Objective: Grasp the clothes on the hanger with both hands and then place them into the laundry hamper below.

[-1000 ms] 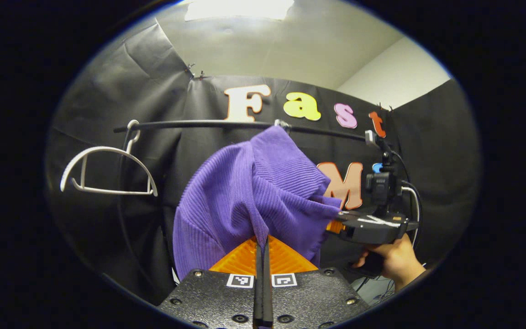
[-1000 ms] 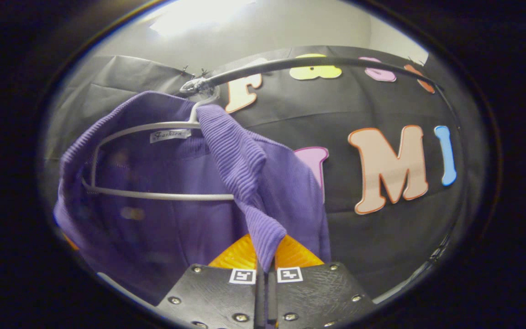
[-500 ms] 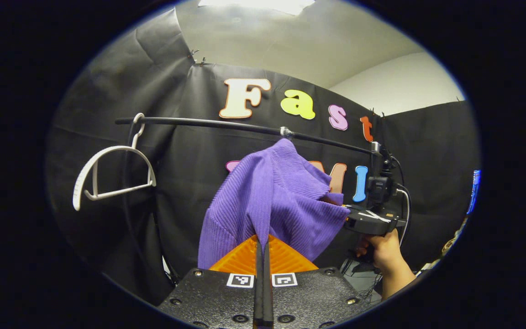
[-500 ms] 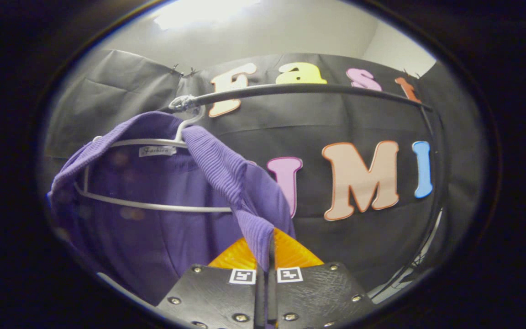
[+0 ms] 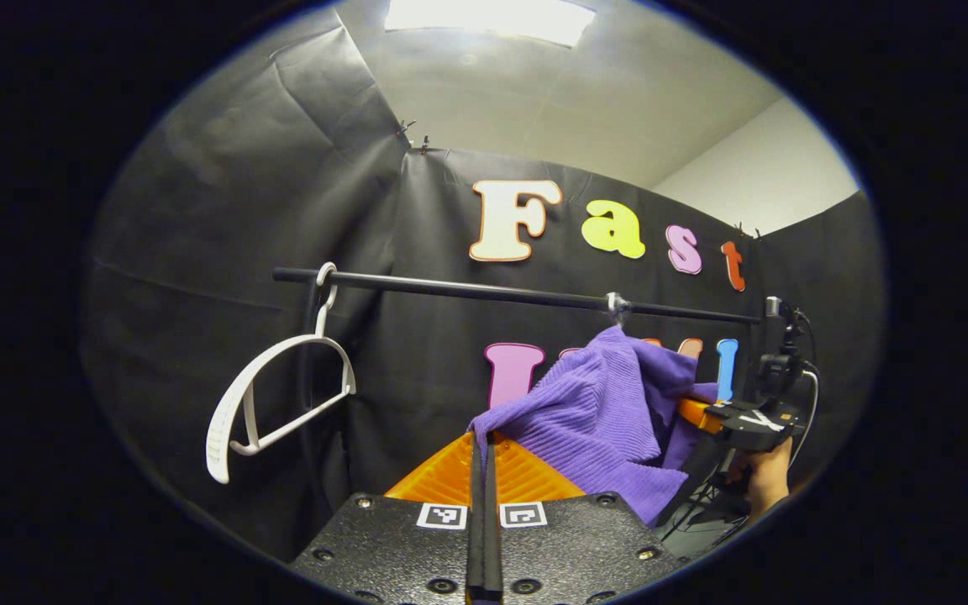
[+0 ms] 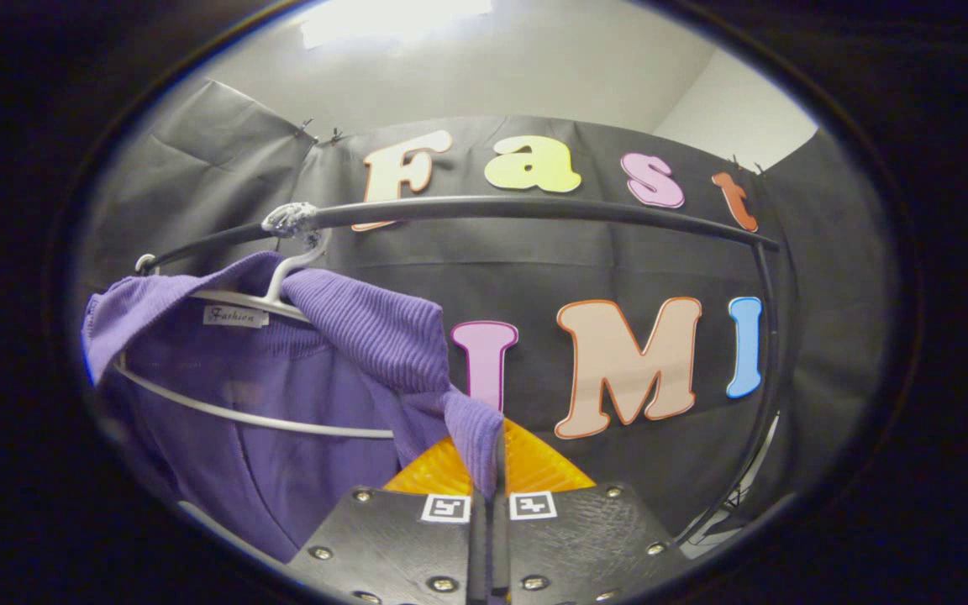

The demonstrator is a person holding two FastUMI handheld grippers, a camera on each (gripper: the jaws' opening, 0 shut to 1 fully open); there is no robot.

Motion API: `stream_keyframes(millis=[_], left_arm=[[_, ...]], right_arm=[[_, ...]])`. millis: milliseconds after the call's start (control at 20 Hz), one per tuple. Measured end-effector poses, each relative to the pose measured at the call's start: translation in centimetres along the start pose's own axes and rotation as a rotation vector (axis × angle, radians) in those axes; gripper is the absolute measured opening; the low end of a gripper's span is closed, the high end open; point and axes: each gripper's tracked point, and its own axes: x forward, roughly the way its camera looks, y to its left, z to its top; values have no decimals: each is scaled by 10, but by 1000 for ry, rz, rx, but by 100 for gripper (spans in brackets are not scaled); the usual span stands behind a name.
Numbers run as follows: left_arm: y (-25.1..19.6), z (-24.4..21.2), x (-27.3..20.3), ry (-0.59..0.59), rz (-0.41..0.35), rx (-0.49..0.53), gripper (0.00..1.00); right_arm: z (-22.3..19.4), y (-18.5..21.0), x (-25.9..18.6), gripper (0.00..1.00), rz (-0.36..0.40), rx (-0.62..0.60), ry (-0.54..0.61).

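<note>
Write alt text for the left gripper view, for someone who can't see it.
A purple sweater is pulled between the left gripper, shut on one edge, and the right gripper, held by a hand at its far side. Its top sits by a black rail, where an empty white hanger dangles.

One purple garment (image 5: 602, 420). Two white hangers: one bare (image 5: 270, 399), one carrying the garment (image 6: 257, 302). One black rail (image 5: 501, 292). Two tools: left (image 5: 481, 470), right (image 6: 488, 496). One hand (image 5: 765, 483). One ceiling light (image 5: 488, 17).
</note>
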Motion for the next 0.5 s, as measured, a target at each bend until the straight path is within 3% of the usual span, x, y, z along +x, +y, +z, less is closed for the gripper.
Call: stream_keyframes(millis=[300,500], left_arm=[[27,39,34,-120,94,81,0],[27,52,54,-147,88,115,0]], right_arm=[[9,-20,35,3,-56,9,-3],[15,-28,62,1,-89,-44,-33]])
